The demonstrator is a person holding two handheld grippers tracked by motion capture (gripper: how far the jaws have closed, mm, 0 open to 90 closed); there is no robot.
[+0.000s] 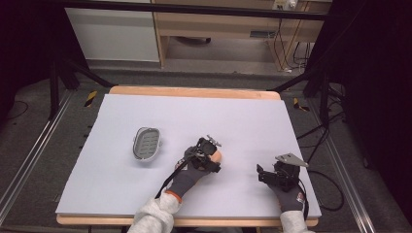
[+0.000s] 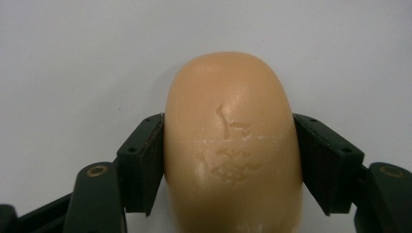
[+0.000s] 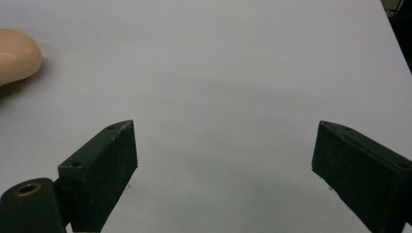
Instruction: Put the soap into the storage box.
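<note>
On the white worktop (image 1: 145, 184), near its middle and toward the person's side, lay one bar of peach-coloured soap (image 2: 232, 145), oval, smooth, with a faint embossed mark on its upper face. The left claw (image 2: 228, 160) pinched it: one black jaw pressed flat against each long side of the bar, the rounded far end projecting forward beyond the jaw tips. In the high view the soap (image 1: 216, 156) appeared as a small peach shape just ahead of the left claw (image 1: 210, 154), which was held in a dark-gloved left hand (image 1: 190, 171).

Item two: the right claw (image 3: 224, 150), spread wide, jaws well apart with bare white surface between them, holding nothing. In the high view it (image 1: 262, 174) sat toward the right front of the worktop, held by the gloved right hand (image 1: 290, 194), a grey three-cornered plate (image 1: 291, 159) on top. The right gripper view caught one end of the soap (image 3: 17, 53) at its left edge, well apart from the jaws.

Item three: a grey oval soap dish (image 1: 147, 144) with a slotted floor, left of the left claw, near but apart, empty.
</note>
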